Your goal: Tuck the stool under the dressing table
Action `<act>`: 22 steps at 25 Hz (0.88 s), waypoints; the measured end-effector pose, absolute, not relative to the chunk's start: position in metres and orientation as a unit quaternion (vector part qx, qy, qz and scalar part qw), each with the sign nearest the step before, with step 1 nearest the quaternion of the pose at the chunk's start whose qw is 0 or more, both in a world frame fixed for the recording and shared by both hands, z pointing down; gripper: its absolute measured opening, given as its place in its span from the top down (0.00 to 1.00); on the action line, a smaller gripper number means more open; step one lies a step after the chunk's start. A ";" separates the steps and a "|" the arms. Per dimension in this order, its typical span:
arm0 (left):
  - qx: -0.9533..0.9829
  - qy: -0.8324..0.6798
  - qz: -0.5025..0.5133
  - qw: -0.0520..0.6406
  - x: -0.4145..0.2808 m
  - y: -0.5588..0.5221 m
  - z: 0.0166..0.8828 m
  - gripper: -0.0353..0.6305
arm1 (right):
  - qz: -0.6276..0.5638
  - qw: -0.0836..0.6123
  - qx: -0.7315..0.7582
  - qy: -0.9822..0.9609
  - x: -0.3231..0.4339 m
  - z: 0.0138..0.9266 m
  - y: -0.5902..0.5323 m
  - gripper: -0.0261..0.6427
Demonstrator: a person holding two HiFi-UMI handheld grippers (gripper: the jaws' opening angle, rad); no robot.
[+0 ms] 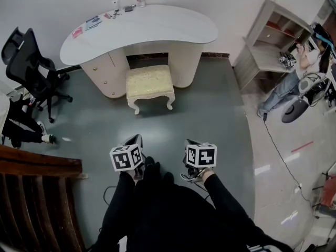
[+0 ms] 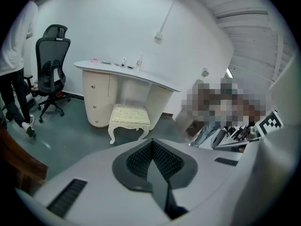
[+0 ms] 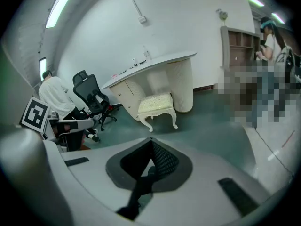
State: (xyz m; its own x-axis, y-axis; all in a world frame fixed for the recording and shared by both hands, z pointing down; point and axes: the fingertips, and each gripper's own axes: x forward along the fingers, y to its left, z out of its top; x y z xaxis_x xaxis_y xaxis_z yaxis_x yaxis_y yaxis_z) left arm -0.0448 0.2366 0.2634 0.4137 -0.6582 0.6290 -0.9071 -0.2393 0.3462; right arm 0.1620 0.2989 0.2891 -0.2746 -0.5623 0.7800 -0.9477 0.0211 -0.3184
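Observation:
A cream stool (image 1: 149, 83) with a padded seat and curved legs stands on the grey floor. Its back part is in the knee gap of the white curved dressing table (image 1: 152, 28), its front legs out in the room. Both grippers are held low near my body, well short of the stool. The left gripper (image 1: 135, 138) and right gripper (image 1: 192, 142) are shut on nothing. In the left gripper view the stool (image 2: 129, 115) and table (image 2: 141, 77) lie ahead beyond the shut gripper (image 2: 152, 146). The right gripper view shows the stool (image 3: 156, 104) and table (image 3: 162, 61) beyond its shut gripper (image 3: 151, 147).
A black office chair (image 1: 29, 67) stands left of the table, with a person's legs (image 1: 23, 130) beside it. A dark wooden piece (image 1: 37, 193) fills the lower left. A shelf unit (image 1: 273, 35), a person (image 1: 294, 80) and a floor cable (image 1: 273, 146) are at the right.

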 end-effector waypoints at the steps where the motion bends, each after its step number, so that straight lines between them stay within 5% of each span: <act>1: 0.764 -0.512 0.181 0.347 -0.045 0.235 0.264 0.94 | 0.424 0.230 0.557 -0.676 0.162 0.290 0.298 0.95; 22: 0.755 -0.513 0.196 0.358 -0.063 0.151 0.290 0.94 | 0.441 0.239 0.560 -0.659 0.151 0.311 0.222 0.95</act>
